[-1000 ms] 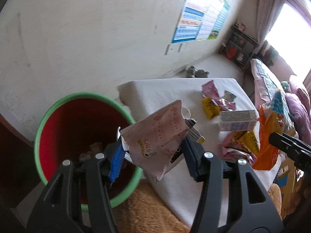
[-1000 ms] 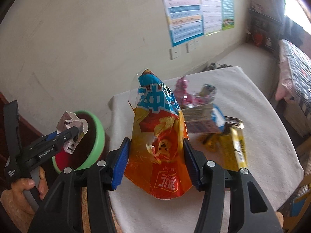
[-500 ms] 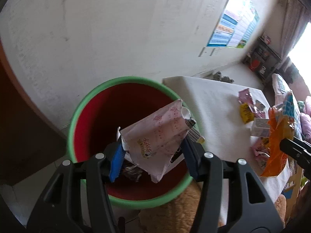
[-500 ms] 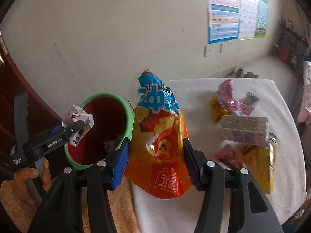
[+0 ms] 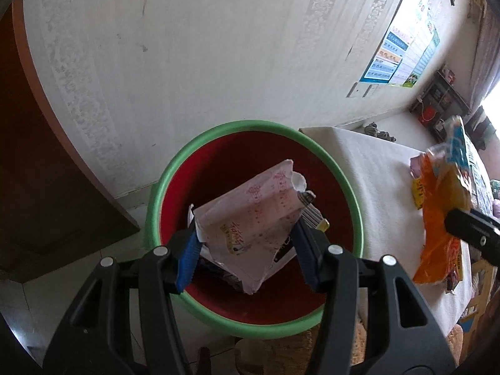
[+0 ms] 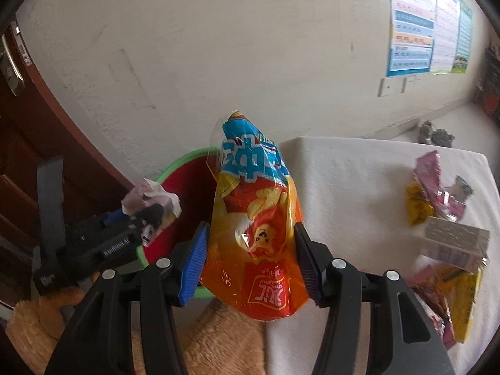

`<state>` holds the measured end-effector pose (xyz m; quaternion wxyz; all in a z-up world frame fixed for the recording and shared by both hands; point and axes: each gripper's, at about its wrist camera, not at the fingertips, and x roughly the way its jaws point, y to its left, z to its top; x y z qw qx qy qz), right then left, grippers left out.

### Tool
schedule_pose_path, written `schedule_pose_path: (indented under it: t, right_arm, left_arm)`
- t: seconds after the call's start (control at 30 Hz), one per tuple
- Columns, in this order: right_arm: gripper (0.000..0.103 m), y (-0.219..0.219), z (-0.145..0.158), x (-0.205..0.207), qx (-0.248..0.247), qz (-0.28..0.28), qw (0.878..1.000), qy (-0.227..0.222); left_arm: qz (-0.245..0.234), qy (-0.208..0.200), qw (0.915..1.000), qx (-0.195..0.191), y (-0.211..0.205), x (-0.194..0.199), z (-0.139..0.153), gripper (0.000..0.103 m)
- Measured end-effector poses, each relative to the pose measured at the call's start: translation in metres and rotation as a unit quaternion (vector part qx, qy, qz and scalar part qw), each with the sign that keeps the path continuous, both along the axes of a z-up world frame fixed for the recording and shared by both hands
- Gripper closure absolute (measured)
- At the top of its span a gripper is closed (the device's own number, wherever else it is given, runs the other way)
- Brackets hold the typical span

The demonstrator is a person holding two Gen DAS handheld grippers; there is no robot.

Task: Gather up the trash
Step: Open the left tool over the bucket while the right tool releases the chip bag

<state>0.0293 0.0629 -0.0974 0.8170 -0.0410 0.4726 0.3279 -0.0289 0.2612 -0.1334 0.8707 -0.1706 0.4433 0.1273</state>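
Left gripper (image 5: 247,250) clamped on a crumpled pink-and-white paper wrapper (image 5: 250,218), held directly over the mouth of the red bin with green rim (image 5: 218,134); some trash visible at the bin bottom. Right gripper (image 6: 250,250) pinching an orange-and-blue snack bag (image 6: 256,218) upright, at the table's left edge next to the bin. White-clothed table (image 6: 359,181) sits right of the bin; on its right side: pink wrapper (image 6: 431,178), yellow packet (image 6: 415,206), small carton (image 6: 453,243), more wrappers near edge. Wall poster (image 6: 422,25) far right, brown door (image 6: 37,143) left.
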Motion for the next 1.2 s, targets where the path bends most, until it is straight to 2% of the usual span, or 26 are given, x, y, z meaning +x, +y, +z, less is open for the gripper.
schedule_pose_path:
  t: [0.47,0.87,1.07,1.17,1.2]
  right_arm:
    - [0.05,0.035,0.0,0.013,0.005,0.021,1.0,0.002]
    - [0.05,0.046,-0.005,0.011,-0.01,0.025,1.0,-0.003]
    - [0.05,0.047,-0.003,0.012,0.001,0.024,1.0,0.005]
    - [0.042,0.045,-0.001,0.013,0.022,0.026,0.999,0.013]
    - [0.035,0.044,0.0,0.013,0.027,0.026,0.999,0.014]
  left_arm:
    - [0.008,0.008,0.9999,-0.003,0.007,0.0,-0.006,0.051]
    - [0.008,0.015,0.9998,-0.008,0.009,0.002,-0.011,0.051]
    - [0.01,0.015,0.9998,-0.013,0.009,0.002,-0.011,0.051]
    - [0.013,0.019,0.9997,-0.013,0.01,0.003,-0.013,0.049]
    - [0.017,0.021,0.9995,-0.014,0.011,0.003,-0.014,0.043]
